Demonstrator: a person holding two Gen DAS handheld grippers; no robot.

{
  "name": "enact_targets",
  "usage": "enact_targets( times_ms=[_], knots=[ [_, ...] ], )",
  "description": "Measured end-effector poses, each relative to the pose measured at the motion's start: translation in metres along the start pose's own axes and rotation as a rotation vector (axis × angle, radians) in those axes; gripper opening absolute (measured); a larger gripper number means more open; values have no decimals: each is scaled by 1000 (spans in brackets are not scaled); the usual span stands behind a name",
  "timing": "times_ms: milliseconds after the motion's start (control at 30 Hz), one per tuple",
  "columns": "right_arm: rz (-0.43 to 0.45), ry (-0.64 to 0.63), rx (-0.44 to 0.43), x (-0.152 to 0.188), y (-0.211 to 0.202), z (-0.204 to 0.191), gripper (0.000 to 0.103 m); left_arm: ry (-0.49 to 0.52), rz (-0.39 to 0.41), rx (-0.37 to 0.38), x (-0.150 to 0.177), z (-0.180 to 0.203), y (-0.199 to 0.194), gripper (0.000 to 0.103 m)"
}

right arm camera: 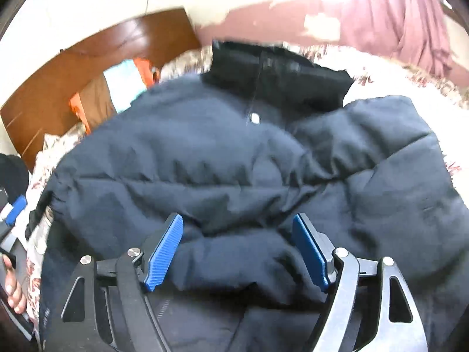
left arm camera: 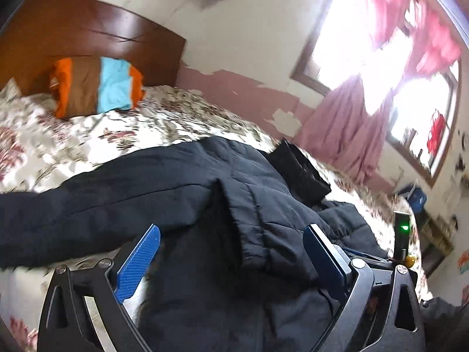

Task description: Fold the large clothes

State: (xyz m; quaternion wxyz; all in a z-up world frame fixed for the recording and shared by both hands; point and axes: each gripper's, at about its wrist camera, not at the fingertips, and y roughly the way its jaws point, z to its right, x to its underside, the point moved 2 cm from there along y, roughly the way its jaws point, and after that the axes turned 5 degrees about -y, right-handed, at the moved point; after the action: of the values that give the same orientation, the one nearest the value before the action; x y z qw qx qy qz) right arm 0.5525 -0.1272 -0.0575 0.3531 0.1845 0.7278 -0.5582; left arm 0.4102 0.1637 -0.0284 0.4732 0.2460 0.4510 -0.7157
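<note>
Both grippers, left gripper [left arm camera: 231, 236] and right gripper [right arm camera: 237, 227], hang wide open and empty just over the dark navy padded jacket [right arm camera: 234, 158] spread on the floral-covered bed [left arm camera: 88, 135], its black collar [right arm camera: 278, 73] pointing straight ahead.

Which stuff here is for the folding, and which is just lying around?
For the folding:
- puffy dark navy padded jacket
- left gripper
- right gripper

Just lying around:
- orange, brown and light blue striped pillow
- pink curtain
- brown wooden headboard
</note>
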Motion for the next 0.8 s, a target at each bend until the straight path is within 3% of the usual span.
enact_targets(
  times_ms=[133, 233, 433, 667, 800],
  knots=[
    [21, -25, -38, -9, -11, -22, 77, -138, 61, -56, -1, -39, -31, 101],
    [30, -60, -73, -13, -13, -47, 79, -274, 30, -30, -3, -73, -41, 101],
    [60, -127, -132, -27, -3, -108, 80, -480, 23, -77, 8, -148, -76, 101],
    [64, -103, -87, -42, 15, -157, 80, -692, 43, -188, 22, -224, -100, 101],
    [62, -89, 2, -50, 28, -165, 80, -847, 3, -130, 31, -257, -90, 101]
  ],
)
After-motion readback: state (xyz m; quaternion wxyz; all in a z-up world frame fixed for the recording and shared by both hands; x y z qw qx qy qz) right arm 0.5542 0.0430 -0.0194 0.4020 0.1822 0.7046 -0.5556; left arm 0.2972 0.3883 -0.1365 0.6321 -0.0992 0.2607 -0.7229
